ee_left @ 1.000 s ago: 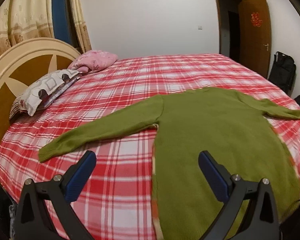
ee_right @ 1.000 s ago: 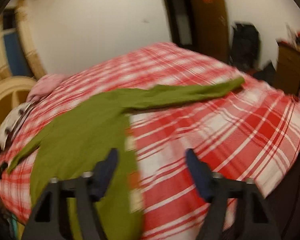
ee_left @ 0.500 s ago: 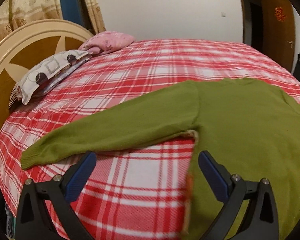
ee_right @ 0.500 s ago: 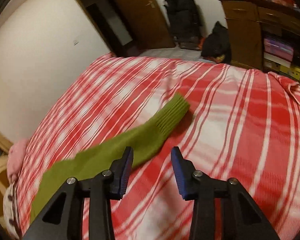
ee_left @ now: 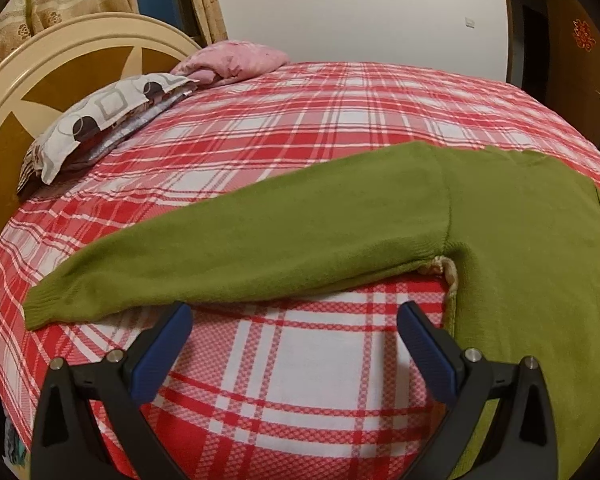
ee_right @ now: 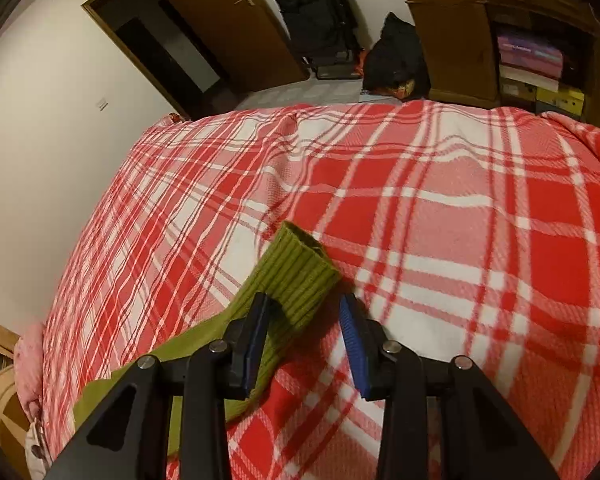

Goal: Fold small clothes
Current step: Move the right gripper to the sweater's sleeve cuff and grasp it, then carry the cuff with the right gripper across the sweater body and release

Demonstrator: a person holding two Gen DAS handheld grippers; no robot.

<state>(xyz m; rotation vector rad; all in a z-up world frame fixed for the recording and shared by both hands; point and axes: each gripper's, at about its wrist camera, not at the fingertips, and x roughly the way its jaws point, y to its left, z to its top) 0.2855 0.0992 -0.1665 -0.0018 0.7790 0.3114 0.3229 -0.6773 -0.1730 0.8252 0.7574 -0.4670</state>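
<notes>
Folding has not begun, judging by the left wrist view: the green sweater (ee_left: pixel 500 248) lies flat on the plaid bed (ee_left: pixel 300 128), its sleeve stretched out beyond the left gripper (ee_left: pixel 292 332), whose jaws stand wide apart and empty. In the right wrist view the right gripper (ee_right: pixel 306 324) straddles the other sleeve's cuff (ee_right: pixel 300 276); its jaws have just been closing, yet a gap shows beside the cuff, so nothing is pinched; both sleeves and the body remain to be folded.

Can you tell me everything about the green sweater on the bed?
The olive-green knitted sweater lies flat on the red-and-white plaid bedspread, both long sleeves spread out sideways. Its cuffs are ribbed. A pale lining peeks out at the armpit. One ribbed cuff sits between the right gripper's blue pads, not yet pinched. The left gripper hovers open, apart from the other sleeve.
</notes>
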